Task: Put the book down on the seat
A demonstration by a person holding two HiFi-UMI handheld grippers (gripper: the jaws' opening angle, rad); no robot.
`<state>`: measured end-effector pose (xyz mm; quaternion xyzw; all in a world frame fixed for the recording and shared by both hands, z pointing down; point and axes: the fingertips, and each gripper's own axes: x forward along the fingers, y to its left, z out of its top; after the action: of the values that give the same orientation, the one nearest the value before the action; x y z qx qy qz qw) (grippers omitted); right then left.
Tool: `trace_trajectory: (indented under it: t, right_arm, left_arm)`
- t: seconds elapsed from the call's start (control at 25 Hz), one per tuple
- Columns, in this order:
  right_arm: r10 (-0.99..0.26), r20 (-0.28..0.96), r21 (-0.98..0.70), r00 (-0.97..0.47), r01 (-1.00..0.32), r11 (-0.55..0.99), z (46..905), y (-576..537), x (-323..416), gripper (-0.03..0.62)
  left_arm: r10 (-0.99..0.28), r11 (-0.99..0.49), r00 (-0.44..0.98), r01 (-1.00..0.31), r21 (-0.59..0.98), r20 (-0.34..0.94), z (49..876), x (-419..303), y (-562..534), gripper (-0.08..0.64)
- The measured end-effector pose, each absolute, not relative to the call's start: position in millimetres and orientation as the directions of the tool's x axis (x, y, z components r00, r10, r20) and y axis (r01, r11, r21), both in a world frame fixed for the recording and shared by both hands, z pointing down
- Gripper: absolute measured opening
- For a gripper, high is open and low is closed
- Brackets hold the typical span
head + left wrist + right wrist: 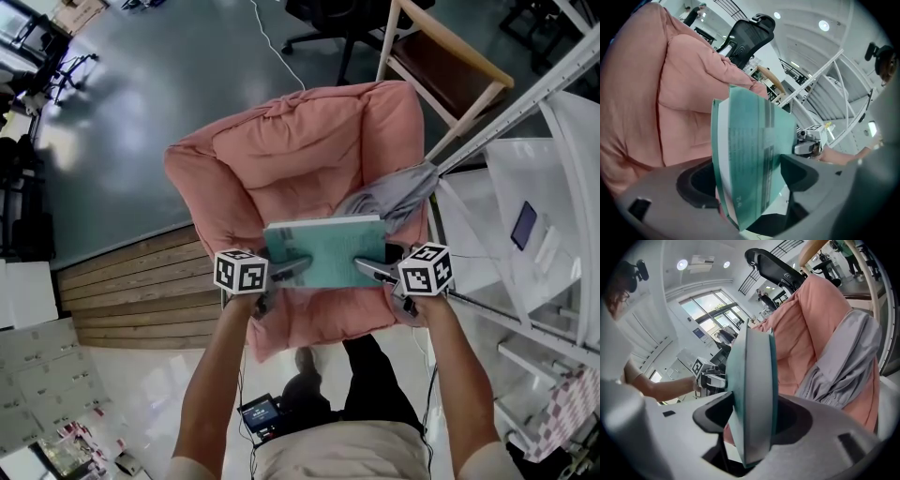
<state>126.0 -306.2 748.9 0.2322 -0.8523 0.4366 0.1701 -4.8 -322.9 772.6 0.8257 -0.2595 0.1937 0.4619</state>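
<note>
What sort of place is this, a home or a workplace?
Probably an open-plan office or lab, not a home: an office chair and white metal racks stand round the pink armchair on a bare grey floor.

A: Arms?
B: Left forearm (pixel 211 375) and right forearm (pixel 459 375) bare, stretched forward, converging toward the near edge of the book (pixel 323 246).
A: Left gripper (pixel 289 270)?
B: At the book's near left corner, angled downward. Jaws wide apart, book slanted loosely between them.
A: Right gripper (pixel 372 270)?
B: At the book's near right corner, similar tilt. Jaws clamped on the book, both pads against its covers.
</note>
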Motion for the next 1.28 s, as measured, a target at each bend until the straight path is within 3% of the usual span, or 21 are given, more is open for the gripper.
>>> trace_trajectory:
  t: [0.44, 0.76, 0.96, 1.28]
  right_arm:
    - [-0.26, 0.544, -0.611, -0.798, -0.589, 0.529, 768, -318, 131, 0.229]
    - [-0.268, 0.586, -0.571, -0.765, -0.625, 0.532, 802, -321, 144, 0.229]
    - [-0.282, 0.649, -0.504, -0.707, -0.677, 0.536, 827, -325, 158, 0.199]
    - [-0.245, 0.68, -0.514, -0.691, -0.688, 0.513, 861, -330, 170, 0.195]
  left_arm:
    - [-0.207, -0.393, 0.753, -0.648, 0.652, 0.624, 804, -6, -334, 0.383]
    - [-0.103, -0.325, 0.761, -0.634, 0.702, 0.64, 849, 12, -327, 0.383]
    - [-0.122, -0.338, 0.689, -0.706, 0.623, 0.715, 876, 17, -334, 0.38]
    - [-0.17, -0.265, 0.723, -0.688, 0.676, 0.67, 910, 30, -338, 0.38]
